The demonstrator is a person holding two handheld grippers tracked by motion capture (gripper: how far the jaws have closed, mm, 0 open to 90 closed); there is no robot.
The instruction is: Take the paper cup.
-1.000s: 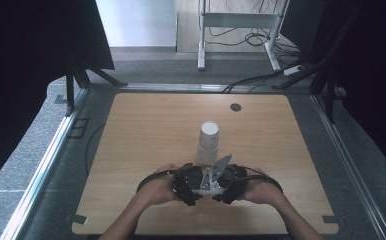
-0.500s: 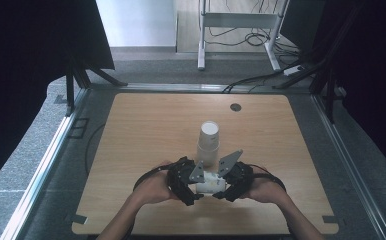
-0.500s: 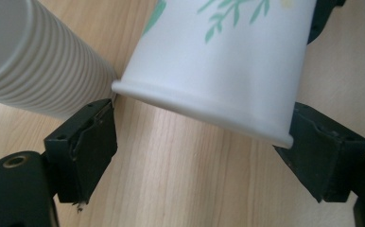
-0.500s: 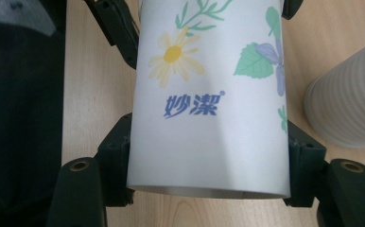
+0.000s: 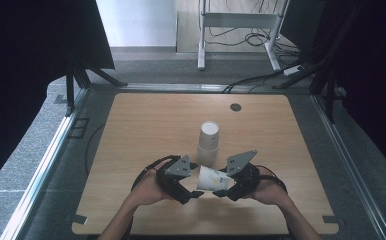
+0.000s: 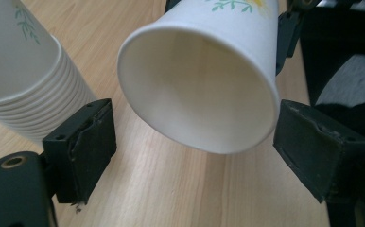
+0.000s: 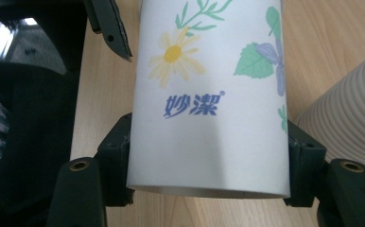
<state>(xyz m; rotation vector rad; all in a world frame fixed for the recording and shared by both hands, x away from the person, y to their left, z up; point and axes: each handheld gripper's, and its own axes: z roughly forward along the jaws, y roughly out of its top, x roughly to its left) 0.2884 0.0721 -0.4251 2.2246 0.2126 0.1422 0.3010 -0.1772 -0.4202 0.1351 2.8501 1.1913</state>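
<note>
A single paper cup (image 5: 212, 178) is clamped near its base between the jaws of the right hand-held gripper (image 5: 229, 188) and held sideways above the desk (image 5: 146, 125). Its open mouth is faced by the left hand-held gripper (image 5: 193, 192), whose jaws are spread apart either side of the rim. A stack of cups (image 5: 208, 144) is seen just beyond both.

Near the table's (image 5: 131, 130) near edge, on its side: a single cup (image 5: 212, 178), between the left claw (image 5: 193, 192) and the right claw (image 5: 221, 192). Just beyond, toward the far side: a cup stack (image 5: 208, 142), standing upright.
</note>
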